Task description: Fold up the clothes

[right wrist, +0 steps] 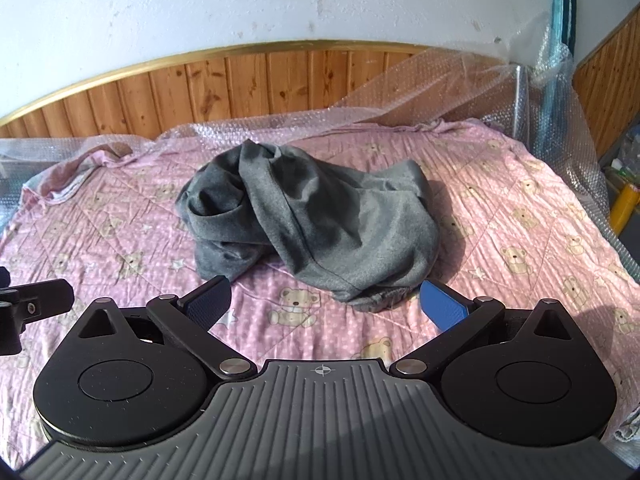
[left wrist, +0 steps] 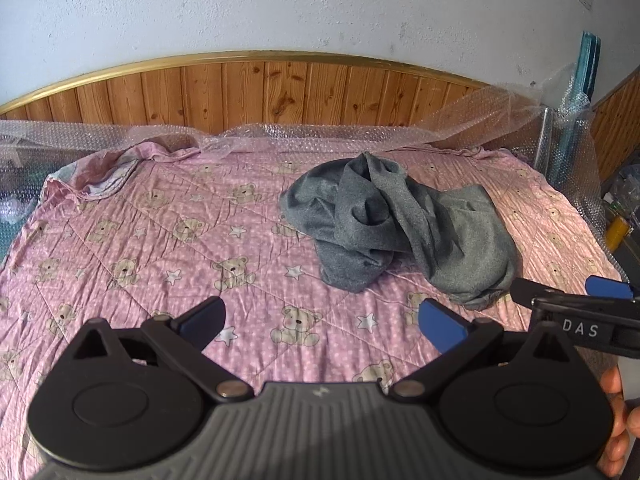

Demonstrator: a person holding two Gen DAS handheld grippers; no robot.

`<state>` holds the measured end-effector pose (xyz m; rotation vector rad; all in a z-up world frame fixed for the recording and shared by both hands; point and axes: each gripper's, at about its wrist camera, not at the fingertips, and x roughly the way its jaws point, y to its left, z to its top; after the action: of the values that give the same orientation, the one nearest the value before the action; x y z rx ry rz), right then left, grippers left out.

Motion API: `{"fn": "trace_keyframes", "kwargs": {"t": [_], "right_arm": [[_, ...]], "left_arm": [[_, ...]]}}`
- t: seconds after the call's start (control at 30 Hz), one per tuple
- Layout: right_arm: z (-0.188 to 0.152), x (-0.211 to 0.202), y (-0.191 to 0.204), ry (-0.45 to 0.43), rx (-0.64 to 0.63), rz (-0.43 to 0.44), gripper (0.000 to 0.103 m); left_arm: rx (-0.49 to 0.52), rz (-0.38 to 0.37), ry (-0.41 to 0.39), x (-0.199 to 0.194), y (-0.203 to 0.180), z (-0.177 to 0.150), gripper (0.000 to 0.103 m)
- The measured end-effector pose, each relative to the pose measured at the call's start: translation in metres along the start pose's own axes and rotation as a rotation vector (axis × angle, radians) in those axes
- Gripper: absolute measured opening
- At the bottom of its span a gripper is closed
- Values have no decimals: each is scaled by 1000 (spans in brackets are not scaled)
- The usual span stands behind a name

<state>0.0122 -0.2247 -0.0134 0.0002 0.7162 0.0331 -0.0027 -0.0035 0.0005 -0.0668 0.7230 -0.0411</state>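
Garment (right wrist: 308,220) (grey, crumpled) lies on pink quilt (right wrist: 500,240), unfolded.

open left gripper (left wrist: 322,322) faces crumpled grey garment (left wrist: 396,224).

The bed (left wrist: 120,240) carries everything here. A pink quilt (right wrist: 500,240) printed with teddy bears and white stars covers it from edge to edge, its stitching running in diagonal lines. At the far left corner the quilt (left wrist: 104,176) is rumpled and turned back, showing a paler underside. A crumpled grey garment (left wrist: 396,224) lies directly on the quilt, right of the middle in the left wrist view and near the centre in the right wrist view (right wrist: 312,216), heaped in twisted folds. Bubble wrap (left wrist: 280,134) lies along the far edge of the bed and rises at the right corner (right wrist: 440,80)
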Motion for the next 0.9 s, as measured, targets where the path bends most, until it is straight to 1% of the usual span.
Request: {"fn": "trace_keyframes", "kwargs": {"t": [0.07,0.13,0.2,0.27,0.47,0.9], "right_arm": [[0,0,-1,0,4,3,102],[0,3,-12,5,21,23,101],[-3,0,-5,-7,-12,-8,101],[-3,-4,0,-10,-28,-24,101],[-4,-4,0,9,-22,-23,101],[-5,-6,7,15,-36,-9,101]], "left_arm": [[40,16,2,0,-9,-4,103],[21,-19,30,6,-5,-2,103],[10,-42,46,0,0,1,103],[14,-38,48,-1,-1,3,103],[28,-24,51,-1,-6,5,103],[33,-36,70,0,-3,-1,103]]}}
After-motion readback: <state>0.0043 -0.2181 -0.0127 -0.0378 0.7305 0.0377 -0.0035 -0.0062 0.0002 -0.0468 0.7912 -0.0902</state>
